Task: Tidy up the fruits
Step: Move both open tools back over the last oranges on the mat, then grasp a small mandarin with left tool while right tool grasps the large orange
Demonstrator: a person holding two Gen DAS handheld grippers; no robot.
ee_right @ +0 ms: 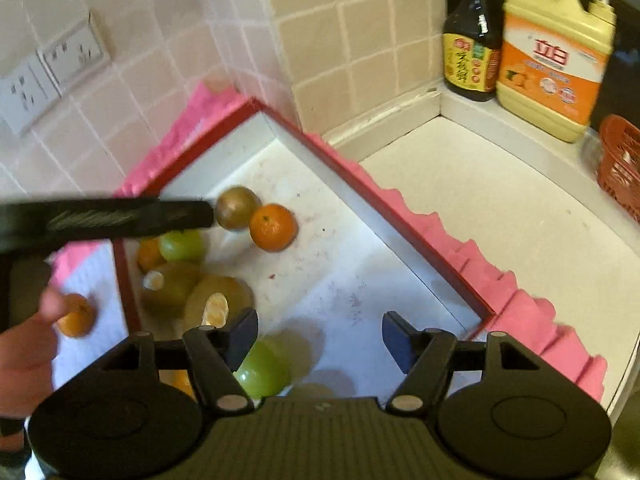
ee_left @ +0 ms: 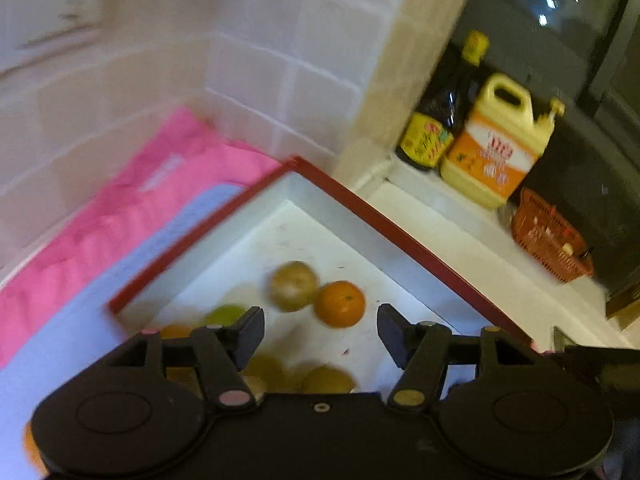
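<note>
A white box with a red rim [ee_left: 400,232] [ee_right: 400,216] holds several fruits: an orange [ee_left: 339,303] [ee_right: 273,227], a brownish round fruit [ee_left: 293,286] [ee_right: 237,207], green fruits [ee_right: 182,245] [ee_right: 262,368] and brown ones with stickers [ee_right: 218,304]. My left gripper [ee_left: 320,334] is open and empty above the box; one of its fingers [ee_right: 132,218] shows in the right wrist view, by the brownish fruit. My right gripper [ee_right: 320,338] is open and empty over the box's near part. Another orange [ee_right: 76,316] lies outside the box on a white cloth.
The box sits on a pink cloth [ee_left: 120,208] [ee_right: 460,240] in a tiled corner. A dark sauce bottle [ee_right: 472,44], a yellow detergent jug [ee_right: 556,52] and a red basket [ee_right: 622,164] stand on the ledge at right. Wall sockets [ee_right: 48,72] are at left.
</note>
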